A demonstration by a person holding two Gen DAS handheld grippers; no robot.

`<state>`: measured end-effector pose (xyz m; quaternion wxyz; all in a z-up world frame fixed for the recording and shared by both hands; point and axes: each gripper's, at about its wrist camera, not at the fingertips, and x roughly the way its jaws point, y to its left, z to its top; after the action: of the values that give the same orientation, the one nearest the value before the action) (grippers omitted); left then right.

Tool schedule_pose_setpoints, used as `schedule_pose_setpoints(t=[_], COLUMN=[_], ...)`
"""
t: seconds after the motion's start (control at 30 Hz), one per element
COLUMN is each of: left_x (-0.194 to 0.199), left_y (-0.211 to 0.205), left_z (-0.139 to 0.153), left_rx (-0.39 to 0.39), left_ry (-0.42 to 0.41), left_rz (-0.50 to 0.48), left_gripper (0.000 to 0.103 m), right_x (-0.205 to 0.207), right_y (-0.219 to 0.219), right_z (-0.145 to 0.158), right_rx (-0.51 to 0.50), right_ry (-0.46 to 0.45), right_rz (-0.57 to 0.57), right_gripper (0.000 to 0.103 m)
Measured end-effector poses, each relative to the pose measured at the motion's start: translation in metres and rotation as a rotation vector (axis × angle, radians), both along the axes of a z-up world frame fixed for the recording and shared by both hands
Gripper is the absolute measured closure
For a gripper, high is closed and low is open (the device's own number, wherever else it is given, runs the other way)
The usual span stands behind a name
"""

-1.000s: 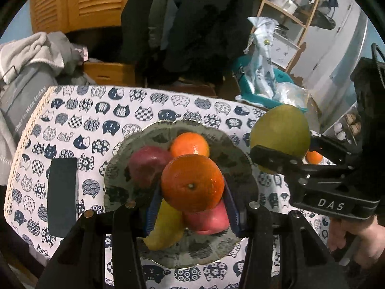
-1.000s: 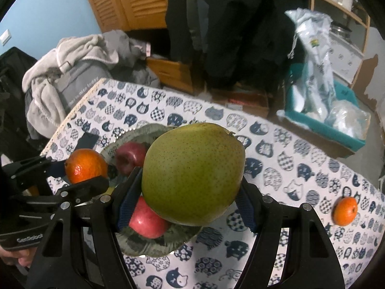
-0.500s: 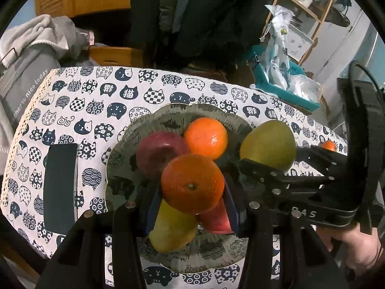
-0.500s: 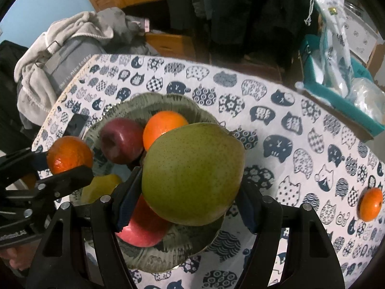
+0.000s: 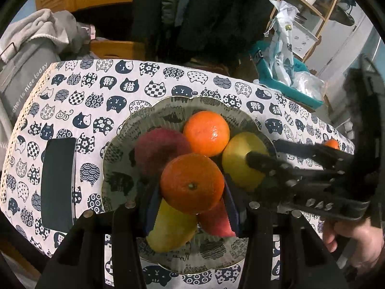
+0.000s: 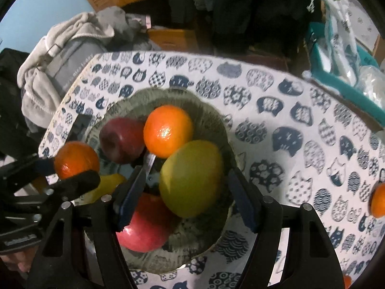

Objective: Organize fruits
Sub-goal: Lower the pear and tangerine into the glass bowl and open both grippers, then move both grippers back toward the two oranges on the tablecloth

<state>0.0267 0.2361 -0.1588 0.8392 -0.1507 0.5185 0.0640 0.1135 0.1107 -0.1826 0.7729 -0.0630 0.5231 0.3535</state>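
Both my hands have sunk to the plate point(image 5: 134, 125). My left jaws stay clamped on an orange point(image 5: 192, 183) at its centre; my right jaws grip the green pear point(image 6: 191, 178) at its three o'clock, ready to release. One mandarin point(image 6: 378, 200) waits on the bench.

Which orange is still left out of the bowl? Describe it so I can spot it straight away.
Start at the bowl in the middle of the cat-print cloth, then go to the cloth's right edge in the right wrist view. The loose orange lies there alone on the cloth; one other orange is in the bowl and another in the left gripper.
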Motion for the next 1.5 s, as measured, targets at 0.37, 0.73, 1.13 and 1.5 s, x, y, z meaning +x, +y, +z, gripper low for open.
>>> schedule_pose_setpoints(t=[0.37, 0.73, 1.13, 1.5], left_x=[0.0, -0.014, -0.024, -0.032], left_y=[-0.006, -0.029, -0.062, -0.104], left_z=[0.01, 0.06, 0.108, 0.146], left_rx=[0.005, 0.047, 0.078, 0.098], left_ry=[-0.024, -0.144, -0.251, -0.333], left_rz=[-0.001, -0.037, -0.087, -0.151], left_gripper=[0.048, 0.035, 0.025, 0.016], right_x=[-0.003, -0.022, -0.049, -0.071], right_y=[-0.027, -0.067, -0.117, -0.167], right_z=[0.035, 0.104, 0.166, 0.196], right_rx=[0.012, 0.045, 0.109, 0.133], right_ry=[-0.087, -0.261, -0.371, -0.443], right_rz=[-0.063, -0.161, -0.246, -0.312], right_gripper=[0.031, 0.03, 0.02, 0.014])
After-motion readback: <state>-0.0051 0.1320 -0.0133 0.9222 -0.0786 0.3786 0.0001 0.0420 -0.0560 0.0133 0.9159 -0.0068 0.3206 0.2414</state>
